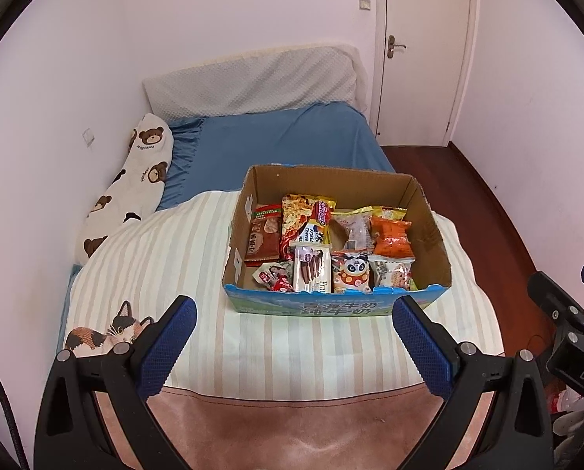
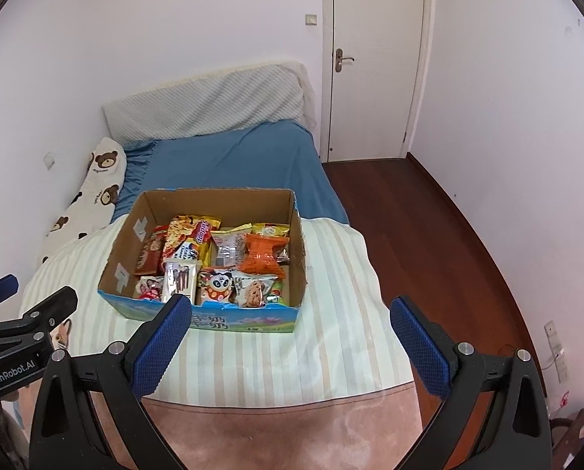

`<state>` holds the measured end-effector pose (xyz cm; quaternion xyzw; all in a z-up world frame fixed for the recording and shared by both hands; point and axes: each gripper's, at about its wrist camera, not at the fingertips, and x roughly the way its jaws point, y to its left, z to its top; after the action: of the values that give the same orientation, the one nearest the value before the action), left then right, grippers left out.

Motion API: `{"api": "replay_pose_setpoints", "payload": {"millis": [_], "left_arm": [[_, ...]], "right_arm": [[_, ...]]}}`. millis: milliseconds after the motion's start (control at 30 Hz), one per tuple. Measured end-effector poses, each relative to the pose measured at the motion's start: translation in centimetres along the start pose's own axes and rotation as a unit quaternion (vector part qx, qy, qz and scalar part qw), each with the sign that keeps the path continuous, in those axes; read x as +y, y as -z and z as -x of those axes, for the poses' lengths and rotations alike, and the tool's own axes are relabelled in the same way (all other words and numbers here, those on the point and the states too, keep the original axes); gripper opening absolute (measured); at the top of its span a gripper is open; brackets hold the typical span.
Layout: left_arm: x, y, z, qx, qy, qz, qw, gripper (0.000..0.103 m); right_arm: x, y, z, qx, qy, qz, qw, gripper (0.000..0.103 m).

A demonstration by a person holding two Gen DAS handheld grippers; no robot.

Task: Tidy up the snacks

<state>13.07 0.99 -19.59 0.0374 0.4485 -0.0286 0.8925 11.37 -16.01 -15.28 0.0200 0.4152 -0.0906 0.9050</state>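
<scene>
An open cardboard box (image 1: 425,211) (image 2: 297,250) with a blue printed front stands on the striped quilt of a bed. Several snack packets lie inside: an orange bag (image 1: 391,237) (image 2: 263,252), a panda packet (image 1: 350,272) (image 2: 215,286), a cookie packet (image 2: 252,290), a chocolate-stick pack (image 1: 311,270) (image 2: 180,276) and a brown pack (image 1: 263,241). My left gripper (image 1: 293,348) hangs open in front of the box, nothing between its blue pads. My right gripper (image 2: 292,346) is open too, just short of the box's front right corner.
The striped quilt (image 1: 174,258) (image 2: 339,274) covers the near half of the bed, blue sheet (image 1: 276,141) beyond. A bear-print pillow (image 1: 131,192) lies along the left wall. Wooden floor (image 2: 429,235) and a closed door (image 2: 376,58) are to the right.
</scene>
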Motion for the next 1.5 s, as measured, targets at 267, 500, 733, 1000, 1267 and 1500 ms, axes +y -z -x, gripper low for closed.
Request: {"api": "replay_pose_setpoints", "payload": {"millis": [267,500,733,1000,1267,1500], "left_arm": [[-0.2,-0.3,-1.7,0.011,-0.003,0.002,0.9999,0.103],[-0.2,-0.4,-1.9,0.014,0.0,0.003,0.9999,0.103],[-0.2,-0.4,-2.1,0.016,0.004,0.001,0.9999,0.103],[-0.4,-0.4,-2.0,0.015,0.005,-0.002,0.9999,0.103],[-0.4,-0.3,-1.9,0.015,0.007,-0.003,0.9999,0.103],[-0.6,-0.3,-1.8,0.013,0.009,-0.001,0.9999,0.103]], "right_arm": [[0.1,-0.1,-1.9,0.01,0.008,-0.001,1.0,0.103],[0.2,-0.1,-2.5,0.011,0.01,0.0,1.0,0.103],[0.4,0.0,-2.4,0.014,0.008,-0.001,1.0,0.103],[0.6,0.0,-2.5,0.014,0.01,-0.002,1.0,0.103],[0.6,0.0,-2.5,0.014,0.01,-0.002,1.0,0.103],[0.6,0.0,-2.3,0.013,0.01,-0.004,1.0,0.103]]}}
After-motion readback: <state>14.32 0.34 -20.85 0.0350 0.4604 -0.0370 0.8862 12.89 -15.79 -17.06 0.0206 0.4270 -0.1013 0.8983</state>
